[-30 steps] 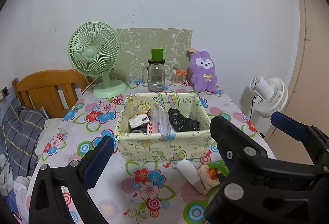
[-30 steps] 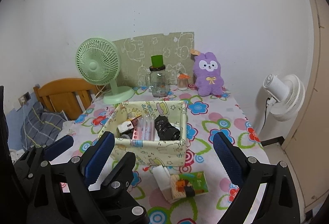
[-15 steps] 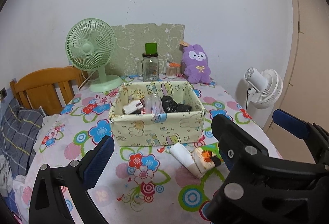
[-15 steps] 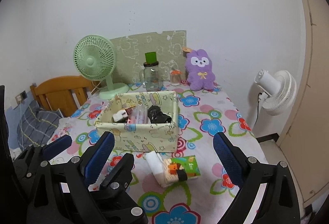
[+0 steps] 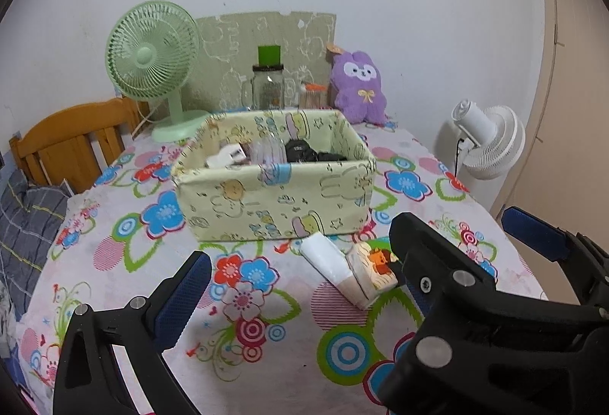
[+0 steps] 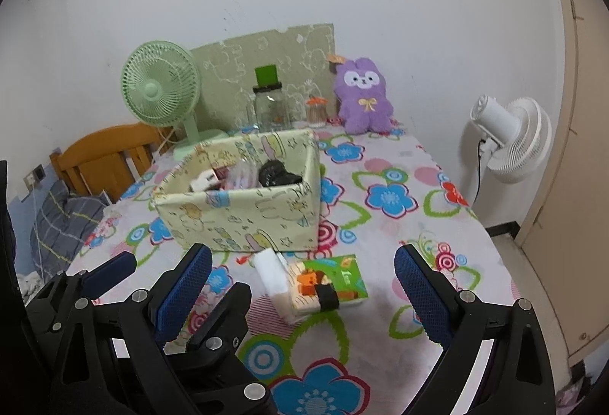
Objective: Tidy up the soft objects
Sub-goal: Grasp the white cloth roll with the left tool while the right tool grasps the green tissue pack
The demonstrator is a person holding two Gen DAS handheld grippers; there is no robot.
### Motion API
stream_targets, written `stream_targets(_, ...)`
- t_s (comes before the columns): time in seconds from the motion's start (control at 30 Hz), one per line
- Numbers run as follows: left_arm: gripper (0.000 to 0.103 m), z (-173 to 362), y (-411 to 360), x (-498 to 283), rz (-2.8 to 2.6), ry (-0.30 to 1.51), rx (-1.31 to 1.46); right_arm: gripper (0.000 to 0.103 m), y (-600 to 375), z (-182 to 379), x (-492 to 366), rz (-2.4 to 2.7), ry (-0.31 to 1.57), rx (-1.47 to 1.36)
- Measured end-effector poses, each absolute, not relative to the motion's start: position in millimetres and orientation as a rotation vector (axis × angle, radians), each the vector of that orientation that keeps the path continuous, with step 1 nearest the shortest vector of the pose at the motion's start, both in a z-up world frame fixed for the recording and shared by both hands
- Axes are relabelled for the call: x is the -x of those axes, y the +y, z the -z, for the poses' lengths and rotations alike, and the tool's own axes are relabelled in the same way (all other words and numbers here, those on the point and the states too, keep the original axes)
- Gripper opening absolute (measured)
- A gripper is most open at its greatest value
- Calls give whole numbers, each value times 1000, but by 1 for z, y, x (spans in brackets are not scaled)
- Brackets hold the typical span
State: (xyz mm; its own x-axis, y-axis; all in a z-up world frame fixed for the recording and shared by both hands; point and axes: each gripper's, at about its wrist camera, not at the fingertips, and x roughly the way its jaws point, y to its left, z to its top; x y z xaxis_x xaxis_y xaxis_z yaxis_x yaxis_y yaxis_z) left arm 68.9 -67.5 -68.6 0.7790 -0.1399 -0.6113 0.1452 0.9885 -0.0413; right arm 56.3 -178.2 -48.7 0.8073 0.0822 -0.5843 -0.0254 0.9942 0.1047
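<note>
A purple plush bunny (image 5: 359, 91) (image 6: 363, 95) leans on the wall at the back of the flowered table. A pale yellow fabric basket (image 5: 274, 202) (image 6: 243, 217) stands mid-table, holding a black soft bundle (image 5: 304, 152) (image 6: 276, 173) and small items. In front of it lie a white tissue pack (image 5: 327, 259) (image 6: 270, 270) and a colourful pack (image 5: 375, 270) (image 6: 335, 282). My left gripper (image 5: 300, 297) (image 6: 171, 285) is open and empty. My right gripper (image 6: 302, 293) (image 5: 468, 236) is open over the packs, in front of the left one's right finger.
Along the back wall stand a green desk fan (image 5: 152, 53), a glass jar with a green lid (image 5: 268, 84) and a small orange-lidded jar (image 5: 312, 95). A wooden chair (image 5: 64, 145) and a plaid blanket are at the left. A white floor fan (image 5: 487, 137) stands to the right.
Both views have shifted, so the basket and packs now sit higher and larger in frame. Both grippers stay open; nothing on the table has moved.
</note>
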Motion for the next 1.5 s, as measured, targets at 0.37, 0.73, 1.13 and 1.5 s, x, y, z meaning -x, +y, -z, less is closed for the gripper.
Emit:
stream_targets(0.37,103,95,-75,-83,166,719,-17,98,-193,77,-73,-13,703,-110)
stream_targets(0.73,103,122,-74,-103,141,772,-39,98,-191,109,-97,-12,788,-99)
stream_targets(1.13,103,137,-76,-120,145,830,-61,98,-190,139,-129,-26,874,-122)
stream_targets(1.5,103,144,-92,-133,125,868,-81,77,-202,142,-131,-40,882,-138)
